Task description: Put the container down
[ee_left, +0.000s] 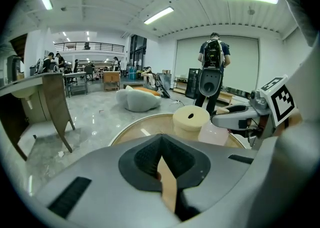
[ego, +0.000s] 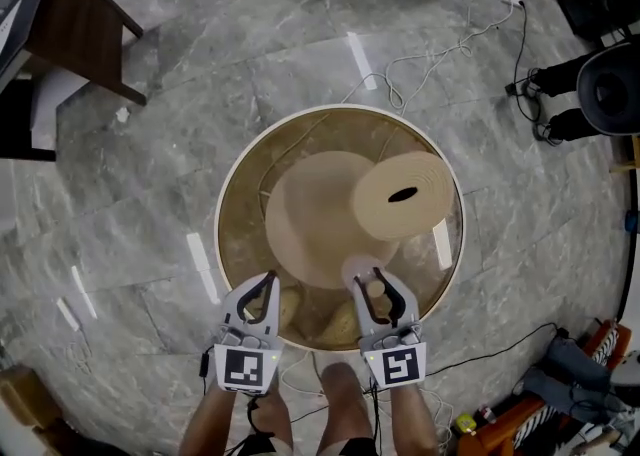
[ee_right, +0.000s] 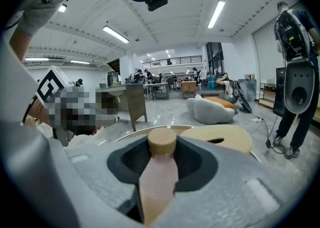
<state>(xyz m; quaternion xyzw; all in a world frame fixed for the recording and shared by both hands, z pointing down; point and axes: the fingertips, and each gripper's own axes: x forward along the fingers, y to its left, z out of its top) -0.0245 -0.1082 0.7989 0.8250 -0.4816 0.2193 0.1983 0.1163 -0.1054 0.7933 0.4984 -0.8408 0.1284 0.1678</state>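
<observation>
A pale pink translucent container (ego: 362, 270) with a tan cap (ee_right: 162, 141) sits between the jaws of my right gripper (ego: 372, 284), which is shut on it just below the cap. It hangs over the near part of a round glass table (ego: 238, 206). In the left gripper view the container (ee_left: 215, 133) shows at the right, beside a beige roll (ee_left: 191, 118). My left gripper (ego: 266, 282) hovers over the table's near-left rim. Its jaw tips meet and hold nothing (ee_left: 161, 136).
The beige roll (ego: 405, 194) with a dark centre hole lies on the table to the right, above a wide beige base. White cables (ego: 440, 54) trail on the grey floor beyond. A wooden chair (ego: 85, 29) stands far left, and a black machine base (ego: 600, 89) far right.
</observation>
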